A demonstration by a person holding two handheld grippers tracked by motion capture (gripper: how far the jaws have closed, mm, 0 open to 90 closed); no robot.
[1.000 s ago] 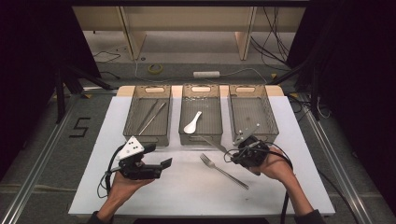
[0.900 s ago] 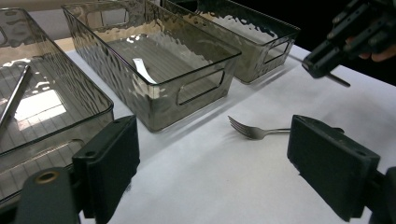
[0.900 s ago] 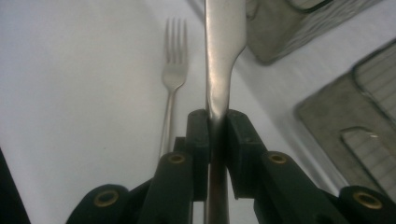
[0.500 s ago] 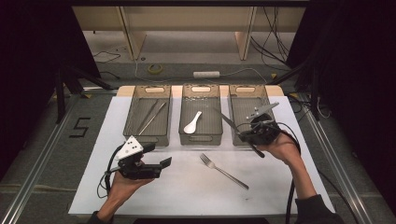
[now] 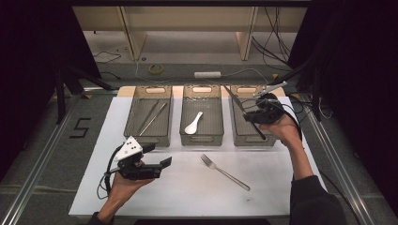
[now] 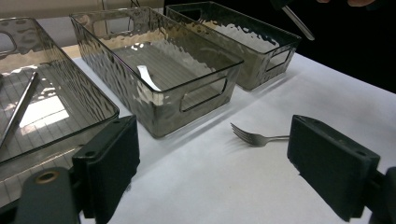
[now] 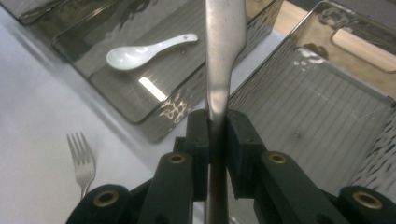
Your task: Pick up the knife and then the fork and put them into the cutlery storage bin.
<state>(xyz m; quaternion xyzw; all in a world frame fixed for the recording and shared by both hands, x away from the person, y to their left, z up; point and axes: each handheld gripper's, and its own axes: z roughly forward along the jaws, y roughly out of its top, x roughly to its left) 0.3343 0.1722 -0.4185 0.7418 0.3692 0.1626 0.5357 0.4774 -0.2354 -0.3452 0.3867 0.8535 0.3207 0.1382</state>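
Over right bin (image 5: 248,123) we hold knife (image 5: 241,111), right gripper (image 5: 255,117) clamped on it, blade along bin's length; left gripper (image 5: 157,157) agape, far.

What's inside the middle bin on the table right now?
The middle bin holds one white spoon, lying flat on its ribbed floor, and the high view shows nothing else. In the left gripper view the rippled front wall blurs the spoon's bowl.
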